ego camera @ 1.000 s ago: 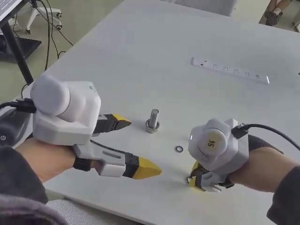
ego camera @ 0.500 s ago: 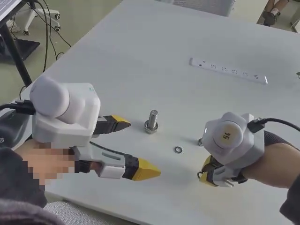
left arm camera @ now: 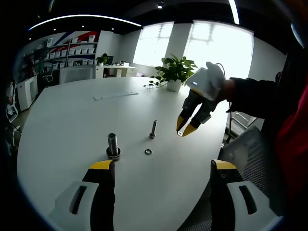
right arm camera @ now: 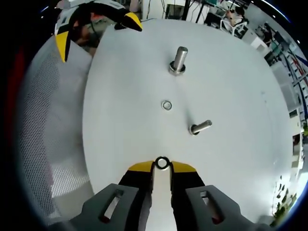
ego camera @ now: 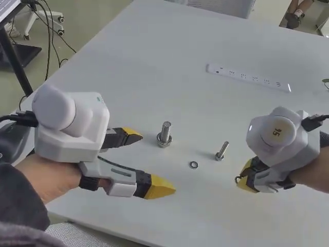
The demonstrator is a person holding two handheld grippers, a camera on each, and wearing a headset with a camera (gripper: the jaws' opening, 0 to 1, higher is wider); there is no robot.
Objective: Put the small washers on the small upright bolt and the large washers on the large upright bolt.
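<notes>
The large bolt (ego camera: 165,134) stands upright mid-table, also seen as the large bolt (left arm camera: 112,145) and the large bolt (right arm camera: 179,60). The small bolt (ego camera: 222,151) stands to its right. Between them a small washer (ego camera: 194,165) lies flat on the table. My right gripper (ego camera: 245,181) hovers right of the small bolt, shut on a washer (right arm camera: 162,162) pinched at its yellow tips. My left gripper (ego camera: 146,160) stands open left of the large bolt with nothing between its jaws. The left gripper view shows the right gripper (left arm camera: 186,129) raised above the table.
A white power strip (ego camera: 248,78) lies across the far side of the white table (ego camera: 154,62). The table's near edge runs just below both grippers. A potted plant (left arm camera: 175,73) stands at the far end. Chairs and cables sit on the floor at left.
My right gripper has moved to the right with the washer in it, uncovering the small bolt. The left gripper has stayed put.
</notes>
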